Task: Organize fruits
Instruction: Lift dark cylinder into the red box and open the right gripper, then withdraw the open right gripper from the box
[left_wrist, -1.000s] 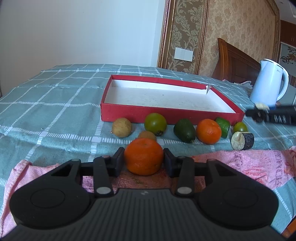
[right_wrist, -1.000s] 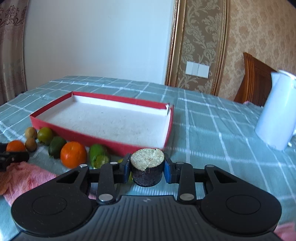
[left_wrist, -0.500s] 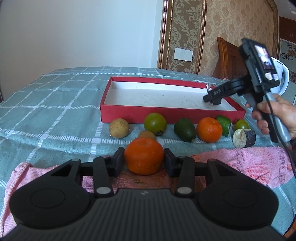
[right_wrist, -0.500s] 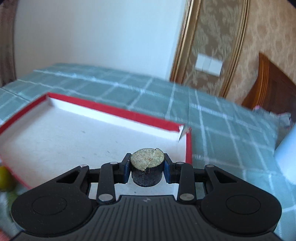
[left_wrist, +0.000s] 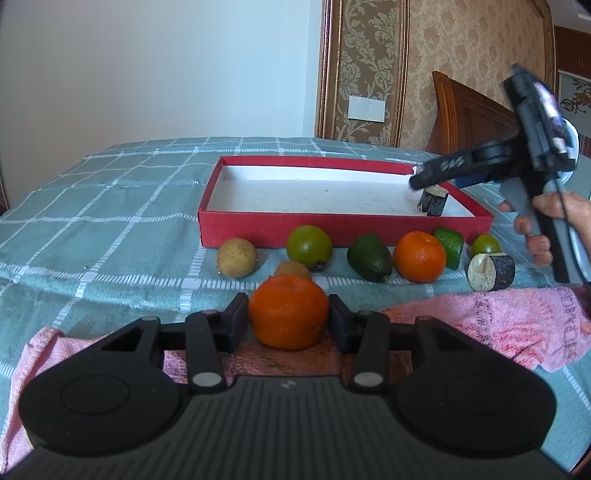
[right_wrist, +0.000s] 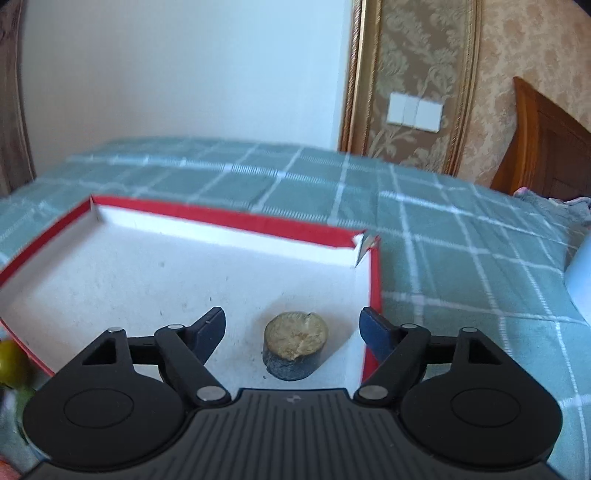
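The right claw (right_wrist: 291, 326) has just been opening; its jaws stand apart around the dark stub (right_wrist: 295, 345), which stands in the red tray (right_wrist: 229, 221). The left claw (left_wrist: 288, 321) is clamped on an orange (left_wrist: 289, 312) above the pink towel (left_wrist: 517, 325).

right claw (right_wrist: 293, 328): jaws just opened wide | dark cut piece (right_wrist: 295, 345): between them, untouched, standing in red box (right_wrist: 375, 273)

Matt cardboard box (left_wrist: 343, 230), woven checked tablecloth (left_wrist: 92, 236)
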